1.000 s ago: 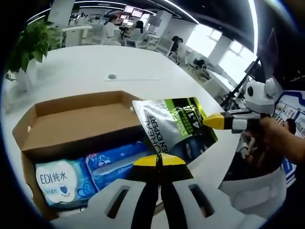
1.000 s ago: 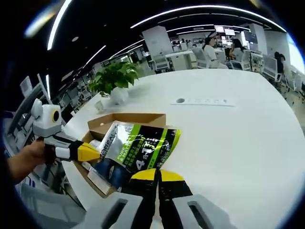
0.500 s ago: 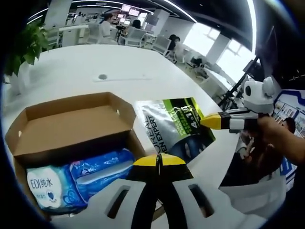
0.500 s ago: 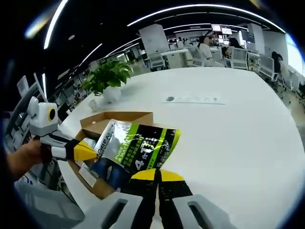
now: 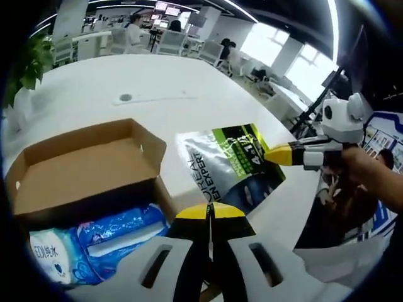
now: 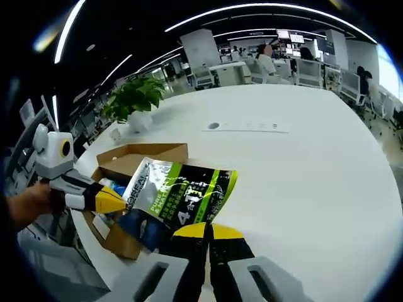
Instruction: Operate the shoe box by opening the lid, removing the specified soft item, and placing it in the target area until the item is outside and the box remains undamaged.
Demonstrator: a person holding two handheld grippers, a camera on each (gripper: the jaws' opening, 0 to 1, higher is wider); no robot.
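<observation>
- In the left gripper view, the left tool (image 5: 211, 211) rose from the bottom centre with its yellow-tipped jaws pinched together on the lower edge of the pouch (image 5: 228, 163), a silver, green and black soft pack held up at centre frame.
- The right tool (image 5: 272, 154) came in from the right of that view, held by a hand (image 5: 368, 179); its yellow tips met the pouch's right edge, gripping it.
- The shoe box (image 5: 88, 167) sat open at left of the frame on the white tabletop (image 5: 157, 82), its lid flap standing up behind; the pouch was outside it, just to its right and above the tabletop.
- Inside the box, at lower left, lay a blue pack (image 5: 119, 229) and a wipes pack (image 5: 47, 261).
- In the right gripper view, the right tool (image 6: 208, 229) at bottom centre was clamped on the pouch (image 6: 179, 195), with the left tool (image 6: 116, 201) gripping its left edge.
- There the box (image 6: 135, 157) lay behind and left of the pouch, and a potted plant (image 6: 135, 100) stood at upper left on the tabletop (image 6: 296, 170).
</observation>
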